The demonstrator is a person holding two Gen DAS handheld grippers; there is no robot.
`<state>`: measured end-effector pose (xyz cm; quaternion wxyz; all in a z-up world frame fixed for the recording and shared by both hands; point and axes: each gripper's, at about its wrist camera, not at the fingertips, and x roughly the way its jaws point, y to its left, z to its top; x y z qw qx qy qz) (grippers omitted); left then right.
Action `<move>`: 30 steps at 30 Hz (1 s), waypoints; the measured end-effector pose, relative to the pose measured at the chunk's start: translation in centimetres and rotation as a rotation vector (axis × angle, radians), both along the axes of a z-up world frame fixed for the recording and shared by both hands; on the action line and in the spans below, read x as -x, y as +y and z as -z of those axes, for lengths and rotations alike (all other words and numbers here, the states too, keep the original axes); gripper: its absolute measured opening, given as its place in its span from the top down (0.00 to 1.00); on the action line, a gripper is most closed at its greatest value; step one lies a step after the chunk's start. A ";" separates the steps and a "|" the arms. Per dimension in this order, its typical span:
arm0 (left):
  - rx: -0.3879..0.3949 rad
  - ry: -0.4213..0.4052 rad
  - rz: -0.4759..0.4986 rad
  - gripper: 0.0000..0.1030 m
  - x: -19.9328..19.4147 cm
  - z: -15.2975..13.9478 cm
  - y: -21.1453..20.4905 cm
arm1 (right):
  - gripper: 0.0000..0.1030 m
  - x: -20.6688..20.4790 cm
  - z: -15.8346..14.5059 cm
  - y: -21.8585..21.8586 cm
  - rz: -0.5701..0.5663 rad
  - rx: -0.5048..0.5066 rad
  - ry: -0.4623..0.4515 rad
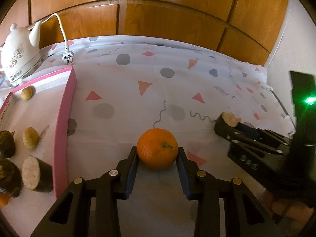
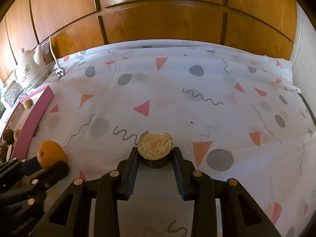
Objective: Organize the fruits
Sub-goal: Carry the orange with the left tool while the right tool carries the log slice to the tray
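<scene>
Fingers [image 1: 182, 158] of our left gripper [image 1: 158, 154] are pinching the orange [image 1: 157, 148] at lower center, while our right gripper [image 2: 155, 154] is clamping a cut dark fruit piece [image 2: 155, 147], both probably heading for the pink tray [image 1: 63, 130] at left holding 3 similar pieces.

My right gripper [image 2: 155, 151] sits low in the centre of the frame, closed on a dark-skinned cut fruit piece [image 2: 155, 148], pale face toward the lens. At lower left my left gripper [image 2: 42, 163] clasps an orange [image 2: 51, 153] beside the pink tray [image 2: 33, 118].
</scene>
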<state>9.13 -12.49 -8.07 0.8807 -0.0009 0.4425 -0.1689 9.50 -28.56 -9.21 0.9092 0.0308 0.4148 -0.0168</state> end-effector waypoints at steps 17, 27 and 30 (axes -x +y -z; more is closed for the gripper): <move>-0.022 -0.095 -0.127 0.63 2.6 -5.1 6.5 | 0.67 0.0 0.1 0.4 0.001 0.042 0.003; -0.025 -0.105 -0.252 0.63 3.8 -5.3 12.8 | 0.68 -0.3 -0.2 2.0 -0.005 0.088 0.025; -0.025 -0.090 -0.285 0.63 4.1 -4.8 14.3 | 0.68 -0.2 -0.2 2.9 -0.023 0.086 0.026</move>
